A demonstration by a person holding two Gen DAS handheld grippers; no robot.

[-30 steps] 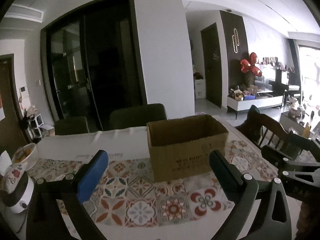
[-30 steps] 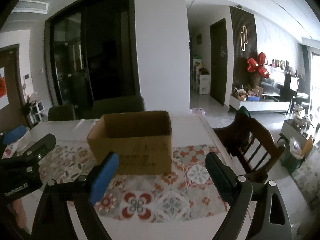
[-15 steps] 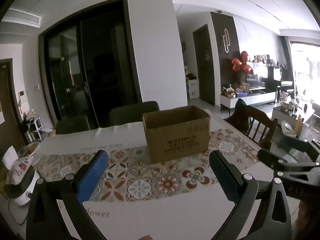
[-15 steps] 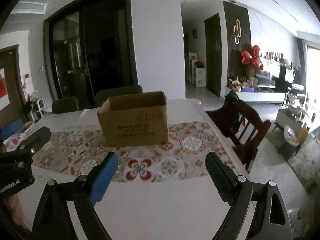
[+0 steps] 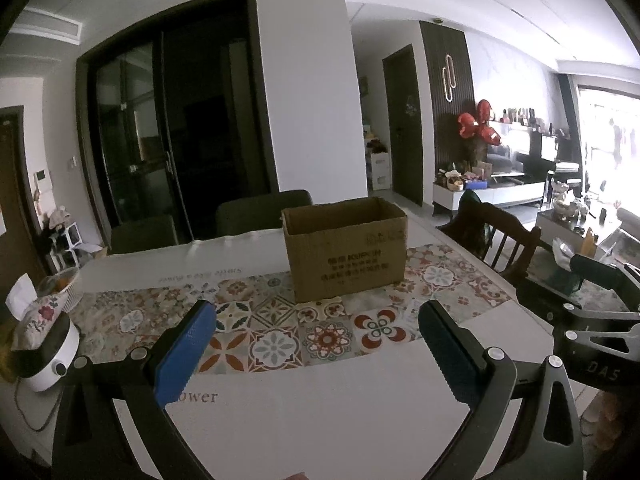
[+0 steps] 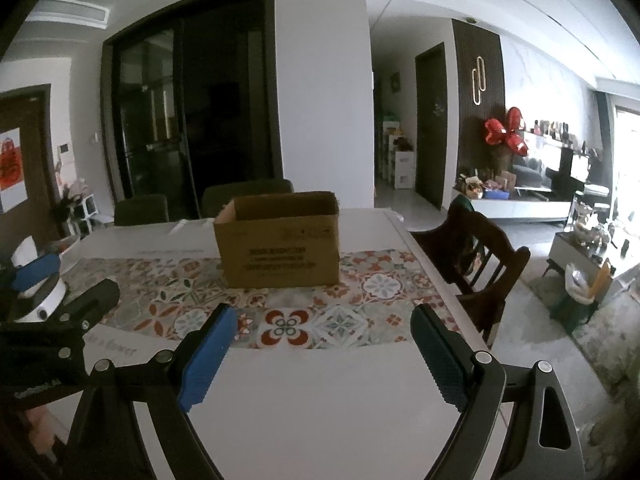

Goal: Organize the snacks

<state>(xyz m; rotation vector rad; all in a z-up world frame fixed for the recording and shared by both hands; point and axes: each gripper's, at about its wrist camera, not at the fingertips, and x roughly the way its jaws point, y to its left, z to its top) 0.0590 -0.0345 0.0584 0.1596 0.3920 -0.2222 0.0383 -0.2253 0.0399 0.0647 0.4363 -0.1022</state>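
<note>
Both claws empty and spread wide, hovering over the near, plain white part of the table (image 5: 340,408). Left gripper (image 5: 316,344) and right gripper (image 6: 320,348) both point toward the cardboard box (image 5: 344,250), which stands upright and open-topped on the patterned runner (image 5: 280,336), well apart from both. From the left claw the box sits ahead and slightly right; from the right claw ahead and slightly left, so it lies roughly between the two, neither clearly nearer. Box's long side runs across the view, broad printed face toward the claws. No snacks visible anywhere on the table; inside of box is hidden. Tissue holder (image 5: 34,316) at far left edge. Likely next: go find snacks.
</note>
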